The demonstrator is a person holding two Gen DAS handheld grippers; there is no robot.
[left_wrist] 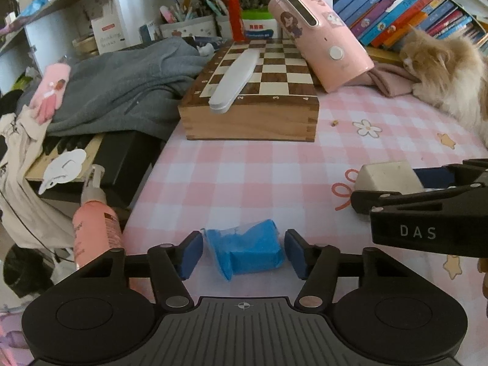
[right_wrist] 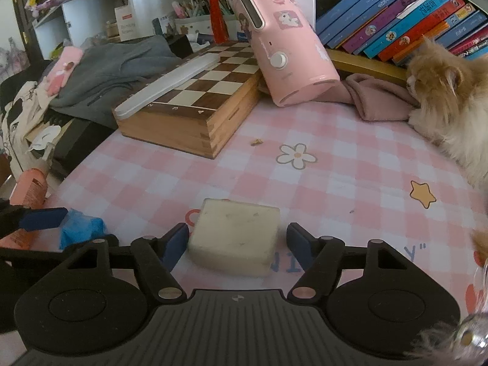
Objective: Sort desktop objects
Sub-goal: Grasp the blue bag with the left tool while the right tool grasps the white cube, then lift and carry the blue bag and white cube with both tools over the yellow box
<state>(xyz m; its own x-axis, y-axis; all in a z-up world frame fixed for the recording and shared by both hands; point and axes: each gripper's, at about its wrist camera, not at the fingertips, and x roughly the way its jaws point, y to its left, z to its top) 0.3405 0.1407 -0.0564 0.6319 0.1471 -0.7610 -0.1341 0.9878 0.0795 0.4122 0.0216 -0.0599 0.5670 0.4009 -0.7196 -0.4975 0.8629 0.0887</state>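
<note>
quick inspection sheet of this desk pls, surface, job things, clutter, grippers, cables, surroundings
surface: pink checked tablecloth with flower and star prints; a small crumb near the chessboard box.
job's things: blue crumpled item between the left gripper's pads; cream block between the right gripper's pads.
clutter: wooden chessboard box with a white case lying on it; pink appliance leaning tilted against it; pink spray bottle at the edge; grey hoodie.
grippers: left gripper open, small gaps either side of the blue item; right gripper open around the block, not pressing.
cables: nothing seen.
surroundings: fluffy cat lying on the table; leaning books; pen holders.
</note>
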